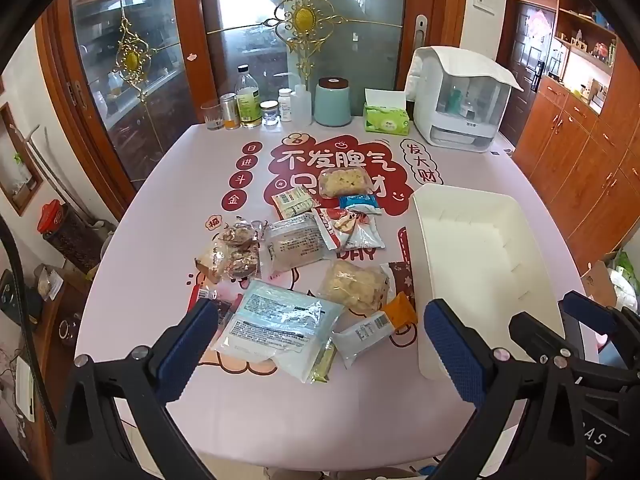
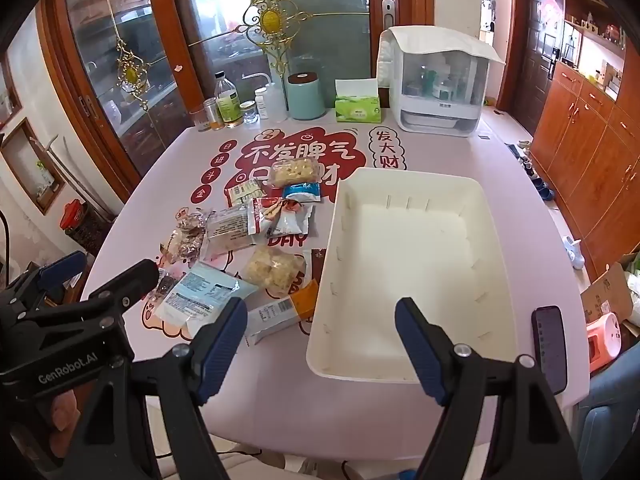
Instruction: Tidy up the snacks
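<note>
Several snack packets lie in a loose pile on the pink table (image 1: 152,280): a large pale blue packet (image 1: 280,320), a yellow puffed snack bag (image 1: 356,286), an orange and white bar (image 1: 376,328), a grey packet (image 1: 296,242) and a red and white packet (image 1: 348,228). An empty white bin (image 1: 480,264) stands to their right, seen also in the right wrist view (image 2: 404,264). My left gripper (image 1: 320,344) is open and empty above the near edge, over the blue packet. My right gripper (image 2: 320,340) is open and empty above the bin's near left corner.
Bottles, jars, a teal canister (image 1: 332,102), a green tissue box (image 1: 386,118) and a white appliance (image 1: 460,96) line the table's far edge. A phone (image 2: 550,348) lies at the near right edge. Wooden cabinets stand to the right.
</note>
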A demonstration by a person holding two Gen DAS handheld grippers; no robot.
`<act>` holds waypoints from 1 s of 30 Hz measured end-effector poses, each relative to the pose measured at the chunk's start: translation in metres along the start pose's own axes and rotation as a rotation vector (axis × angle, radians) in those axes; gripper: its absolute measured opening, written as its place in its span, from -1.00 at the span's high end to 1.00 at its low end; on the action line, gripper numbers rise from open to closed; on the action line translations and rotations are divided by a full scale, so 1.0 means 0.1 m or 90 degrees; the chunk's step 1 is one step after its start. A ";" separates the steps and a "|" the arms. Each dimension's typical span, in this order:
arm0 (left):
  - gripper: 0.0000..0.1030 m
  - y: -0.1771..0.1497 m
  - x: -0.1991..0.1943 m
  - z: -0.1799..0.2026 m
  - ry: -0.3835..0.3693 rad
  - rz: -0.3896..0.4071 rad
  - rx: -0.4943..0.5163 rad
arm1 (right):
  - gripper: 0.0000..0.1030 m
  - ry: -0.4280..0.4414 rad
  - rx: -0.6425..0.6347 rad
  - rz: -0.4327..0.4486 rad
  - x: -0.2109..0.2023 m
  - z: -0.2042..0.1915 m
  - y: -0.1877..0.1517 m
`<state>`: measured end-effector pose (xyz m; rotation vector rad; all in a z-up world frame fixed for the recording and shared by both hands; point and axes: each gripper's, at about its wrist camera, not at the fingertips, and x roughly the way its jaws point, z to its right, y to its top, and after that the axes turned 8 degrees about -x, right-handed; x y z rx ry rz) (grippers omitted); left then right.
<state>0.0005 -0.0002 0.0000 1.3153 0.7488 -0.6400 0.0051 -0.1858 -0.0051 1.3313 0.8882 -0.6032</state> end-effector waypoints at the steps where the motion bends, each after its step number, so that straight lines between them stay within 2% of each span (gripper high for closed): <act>1: -0.98 0.00 0.00 0.00 0.000 0.001 0.001 | -0.50 -0.001 -0.001 0.001 0.00 0.00 0.00; 30: -0.98 -0.04 0.03 0.04 -0.004 -0.001 0.001 | -0.50 -0.001 0.000 0.006 -0.01 0.02 -0.01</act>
